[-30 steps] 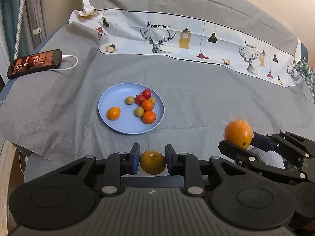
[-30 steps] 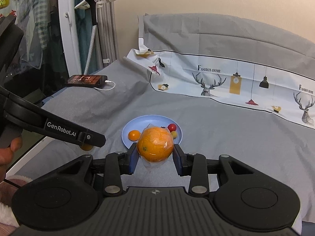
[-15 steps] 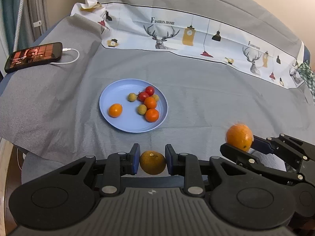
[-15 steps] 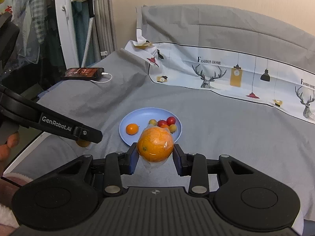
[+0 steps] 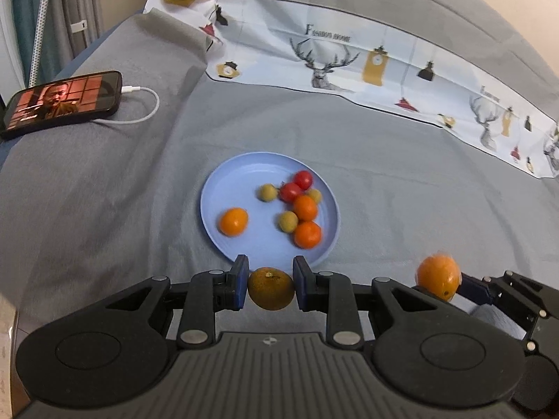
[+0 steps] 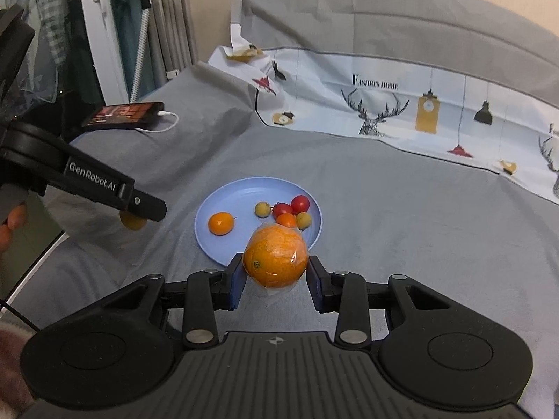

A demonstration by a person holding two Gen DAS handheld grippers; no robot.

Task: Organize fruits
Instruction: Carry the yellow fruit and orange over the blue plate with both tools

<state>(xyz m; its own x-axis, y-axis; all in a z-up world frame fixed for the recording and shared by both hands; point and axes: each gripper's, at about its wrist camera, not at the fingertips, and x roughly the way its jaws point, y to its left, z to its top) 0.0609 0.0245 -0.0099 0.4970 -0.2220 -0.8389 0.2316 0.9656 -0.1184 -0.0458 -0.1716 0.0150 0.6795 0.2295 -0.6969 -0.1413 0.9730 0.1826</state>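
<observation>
Over on the left the phone lies charging, well clear. The left gripper stays clamped on a dull brownish citrus and has come forward until the blue plate sits just past its fingertips, nearer than a second ago. To the right, the right gripper has advanced too, grasping a film-wrapped orange above the plate's near rim. Both fruits look ready to join the small ones already there.

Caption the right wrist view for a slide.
Right hand-held gripper holds a wrapped orange near the blue plate of small fruits.
</observation>
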